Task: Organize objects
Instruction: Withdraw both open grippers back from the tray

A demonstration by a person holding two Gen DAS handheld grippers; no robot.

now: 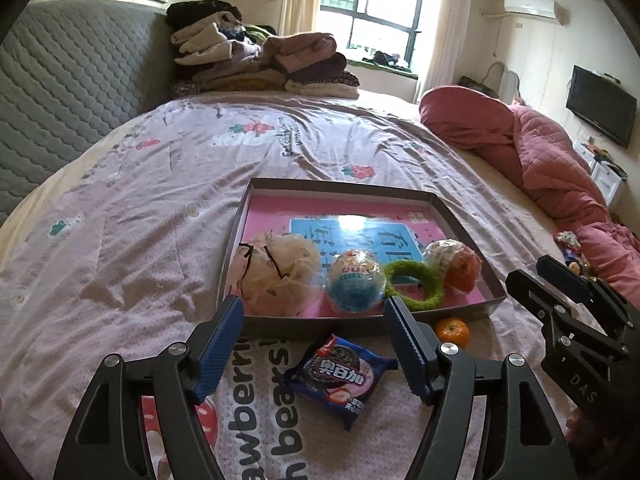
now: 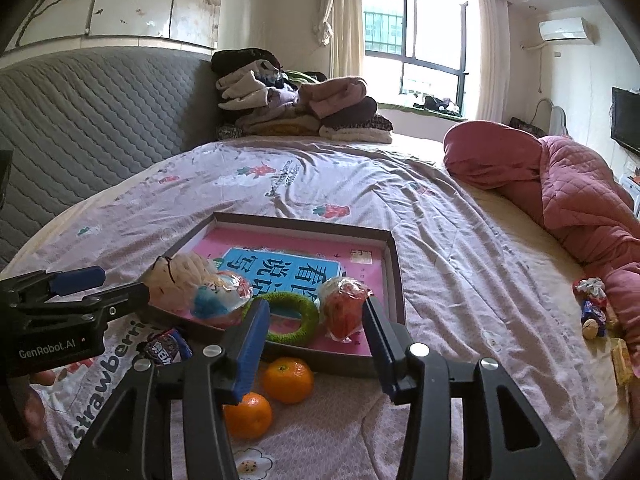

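A shallow box tray (image 1: 460, 216) (image 2: 394, 264) lies on the bed, holding a cream bath pouf (image 1: 280, 268), a blue wrapped ball (image 1: 354, 284), a green ring (image 1: 416, 284) and an orange wrapped ball (image 1: 456, 262). A blue Oreo packet (image 1: 340, 376) (image 2: 166, 348) lies in front of the tray, just beyond my left gripper (image 1: 312, 320), which is open and empty. Two oranges (image 2: 288, 378) (image 2: 248, 416) lie between the fingers of my right gripper (image 2: 314, 316), also open and empty; one orange shows in the left view (image 1: 452, 332).
A pink quilt (image 2: 572, 192) is bunched at the right with small wrapped snacks (image 2: 594, 312) beside it. Folded clothes (image 2: 296, 108) are stacked at the head of the bed by the grey headboard (image 2: 80, 120).
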